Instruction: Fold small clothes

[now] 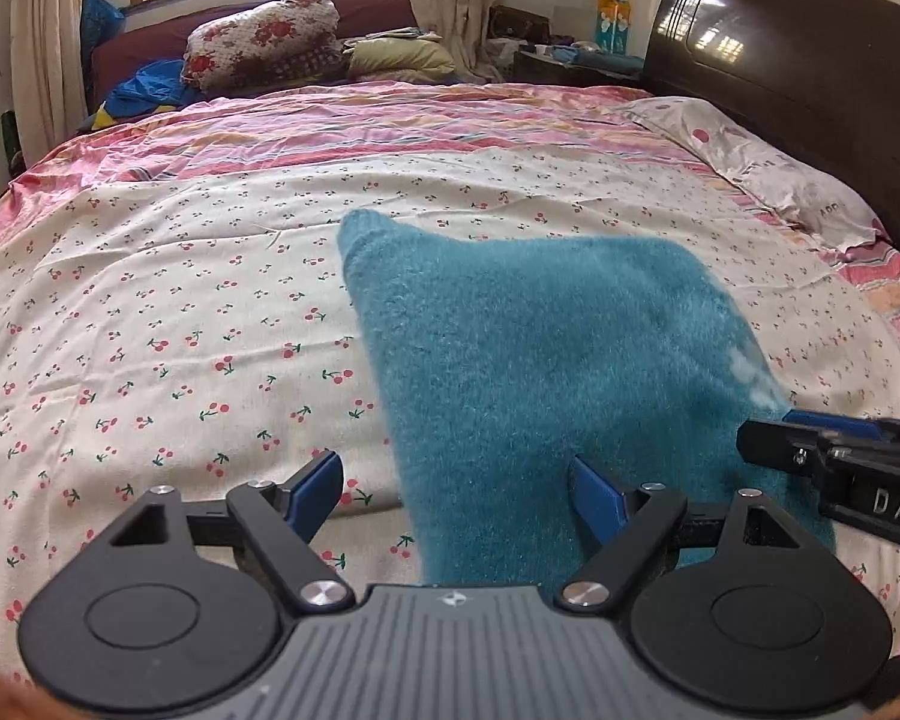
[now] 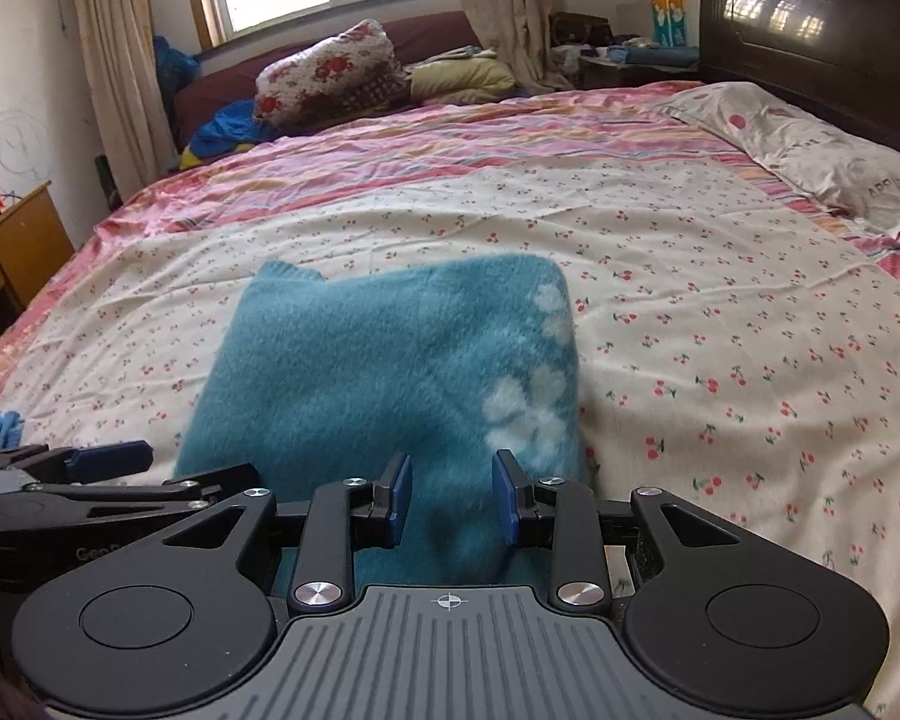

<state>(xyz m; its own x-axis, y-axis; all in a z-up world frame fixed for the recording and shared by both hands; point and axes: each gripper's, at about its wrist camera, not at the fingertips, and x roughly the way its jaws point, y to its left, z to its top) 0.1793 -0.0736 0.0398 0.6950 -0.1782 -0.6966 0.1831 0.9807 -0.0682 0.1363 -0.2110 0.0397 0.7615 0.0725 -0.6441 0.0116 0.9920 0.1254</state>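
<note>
Teal garment (image 2: 378, 384): fuzzy, brushed-pile knit, folded into a rough rectangle with soft rounded corners. It lies flat on the bed sheet (image 1: 150, 312), near the front edge of the bed. A column of pale, blurry flower shapes runs down its right side in the right wrist view. A small ribbed flap sticks up at the far left corner.

Bed sheet: thin woven cotton, cream ground with small red cherry print, lightly creased. Pink striped border along the far side and toward the headboard (image 1: 810, 60), which is dark, glossy wood with a curved top. A crumpled, pale pillow (image 1: 762, 162) with red dots lies against it.

Left gripper (image 1: 457, 495): black hinged linkages, flat blue pads, ridged grey body. Jaws stand wide apart. The right pad sits over the garment's near left part; the left pad is over bare sheet. Nothing is pinched between them.

Right gripper (image 2: 452, 498): same build. Jaws partly apart, blue pads facing each other above the garment's near edge. Fabric shows in the gap, but the pads do not press on it. Contact with the pile below cannot be told.

The two tools sit close, side by side.
</note>
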